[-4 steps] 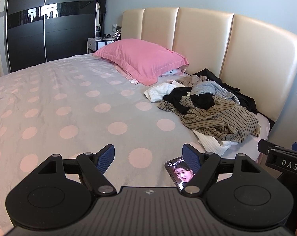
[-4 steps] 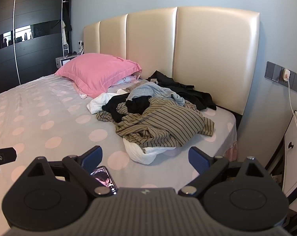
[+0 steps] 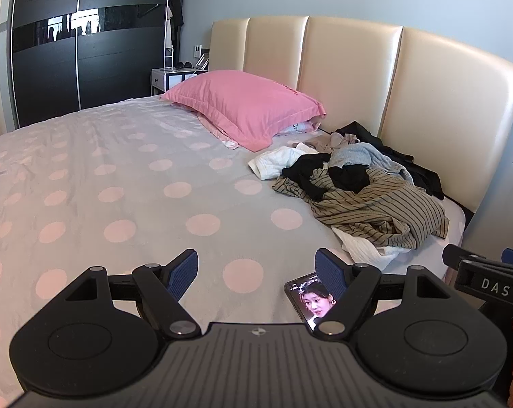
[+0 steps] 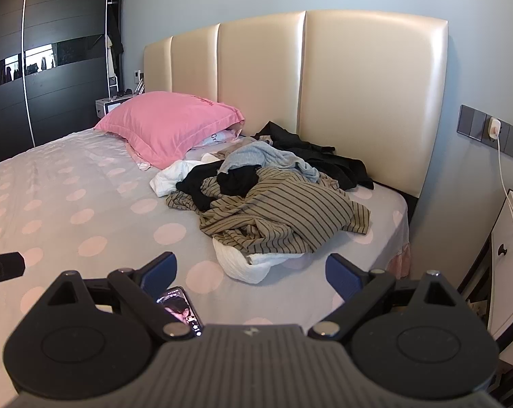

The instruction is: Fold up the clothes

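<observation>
A heap of clothes (image 3: 361, 190) lies on the bed by the headboard; the same heap of clothes (image 4: 277, 204) fills the middle of the right wrist view. On top is a tan striped garment (image 4: 290, 217), with black, pale blue and white pieces under and around it. My left gripper (image 3: 256, 272) is open over the bedspread, well short of the heap, nothing between its blue pads. My right gripper (image 4: 251, 268) is open too, just in front of the white garment (image 4: 243, 265) at the heap's near edge, not touching it.
A lit phone (image 3: 311, 301) lies on the polka-dot bedspread (image 3: 120, 187) by my left gripper's right finger. A pink pillow (image 3: 246, 108) leans at the cream headboard (image 3: 351, 78). A dark wardrobe (image 3: 69, 51) stands behind; a white cabinet (image 4: 508, 258) and wall sockets (image 4: 494, 132) flank the right.
</observation>
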A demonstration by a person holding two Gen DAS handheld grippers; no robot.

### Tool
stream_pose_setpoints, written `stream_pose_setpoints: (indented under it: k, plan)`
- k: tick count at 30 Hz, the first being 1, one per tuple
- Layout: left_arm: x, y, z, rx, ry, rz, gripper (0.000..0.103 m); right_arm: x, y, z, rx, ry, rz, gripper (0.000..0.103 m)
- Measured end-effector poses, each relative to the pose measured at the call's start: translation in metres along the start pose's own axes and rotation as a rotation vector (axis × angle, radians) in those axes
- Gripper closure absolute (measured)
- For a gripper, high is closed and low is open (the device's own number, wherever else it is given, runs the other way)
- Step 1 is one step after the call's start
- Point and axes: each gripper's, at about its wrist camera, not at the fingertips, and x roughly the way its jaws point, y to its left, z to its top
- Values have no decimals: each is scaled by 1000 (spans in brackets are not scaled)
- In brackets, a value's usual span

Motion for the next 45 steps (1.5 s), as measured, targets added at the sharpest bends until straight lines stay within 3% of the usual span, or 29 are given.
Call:
stream_pose_setpoints:
  k: [45]
  plan:
    - [-4, 9, 4, -19, 21, 12, 28, 5, 2, -1, -32, 10, -10, 8]
